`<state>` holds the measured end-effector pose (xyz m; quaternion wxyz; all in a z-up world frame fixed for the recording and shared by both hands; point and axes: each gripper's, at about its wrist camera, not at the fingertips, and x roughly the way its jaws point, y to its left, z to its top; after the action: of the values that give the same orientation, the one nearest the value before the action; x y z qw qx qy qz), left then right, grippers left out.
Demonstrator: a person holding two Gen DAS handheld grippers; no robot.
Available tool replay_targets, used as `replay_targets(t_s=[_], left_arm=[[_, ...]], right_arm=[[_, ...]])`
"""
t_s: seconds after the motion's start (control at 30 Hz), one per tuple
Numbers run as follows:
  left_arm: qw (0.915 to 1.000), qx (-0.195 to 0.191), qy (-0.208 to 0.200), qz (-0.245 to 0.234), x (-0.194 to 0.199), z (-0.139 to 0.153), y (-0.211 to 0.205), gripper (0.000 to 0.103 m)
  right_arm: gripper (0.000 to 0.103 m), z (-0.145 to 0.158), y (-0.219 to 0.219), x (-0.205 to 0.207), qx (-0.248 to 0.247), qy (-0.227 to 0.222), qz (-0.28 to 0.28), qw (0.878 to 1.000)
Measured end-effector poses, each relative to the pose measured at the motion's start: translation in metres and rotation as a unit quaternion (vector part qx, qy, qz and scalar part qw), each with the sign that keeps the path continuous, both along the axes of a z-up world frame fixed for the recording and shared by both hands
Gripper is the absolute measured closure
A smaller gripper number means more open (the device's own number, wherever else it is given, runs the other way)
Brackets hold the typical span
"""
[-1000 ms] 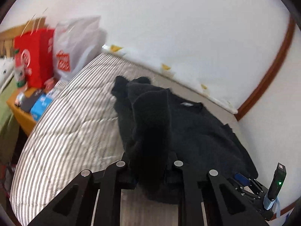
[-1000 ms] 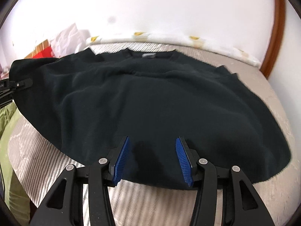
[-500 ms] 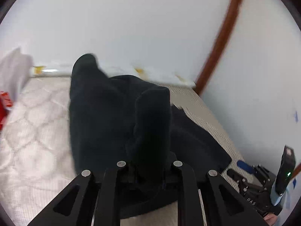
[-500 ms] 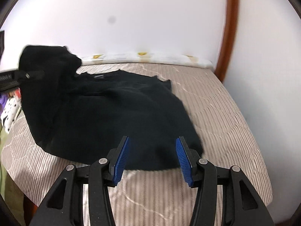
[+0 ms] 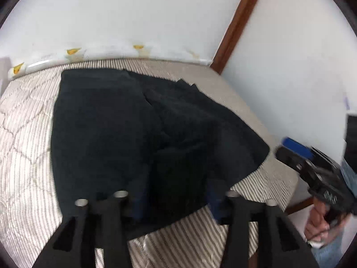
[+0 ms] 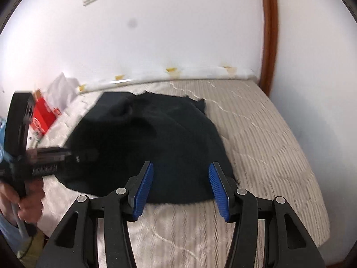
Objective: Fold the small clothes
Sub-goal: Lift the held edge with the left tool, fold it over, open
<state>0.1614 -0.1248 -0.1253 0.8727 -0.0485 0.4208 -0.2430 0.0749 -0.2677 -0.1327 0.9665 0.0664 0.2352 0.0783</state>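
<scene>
Over the mattress (image 6: 267, 134), both tongs (image 5: 176, 201) (image 6: 180, 185) gape, straddling the black garment's (image 6: 156, 138) edge.

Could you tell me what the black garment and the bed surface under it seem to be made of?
The black garment looks like a soft, matte knit or fleece: it absorbs light and drapes in thick folds, though blur hides the weave. The mattress cover appears to be quilted woven fabric with fine stripes and a slight sheen along its stitched seams.
</scene>
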Motion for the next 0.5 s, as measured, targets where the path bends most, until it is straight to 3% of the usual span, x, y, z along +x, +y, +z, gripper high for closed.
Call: replay_targets(t_s=[0.07,0.13,0.27,0.5], left_arm=[[0.9998,-0.004,-0.019,0.003,-0.01,0.005,0.013,0.044],[0.9995,0.004,-0.027,0.014,-0.019,0.007,0.031,0.044],[0.9978,0.009,-0.017,0.063,-0.024,0.0,0.078,0.044],[0.9931,-0.001,0.016,0.117,-0.01,-0.025,0.142,0.044]], right_arm=[[0.034,0.008,0.009,0.004,0.01,-0.006,0.014,1.0],[0.031,0.016,0.02,0.008,0.026,-0.015,0.032,0.999],[0.026,0.022,0.046,0.024,0.042,-0.017,0.066,0.997],[0.026,-0.006,0.093,0.081,0.053,0.042,0.102,0.992]])
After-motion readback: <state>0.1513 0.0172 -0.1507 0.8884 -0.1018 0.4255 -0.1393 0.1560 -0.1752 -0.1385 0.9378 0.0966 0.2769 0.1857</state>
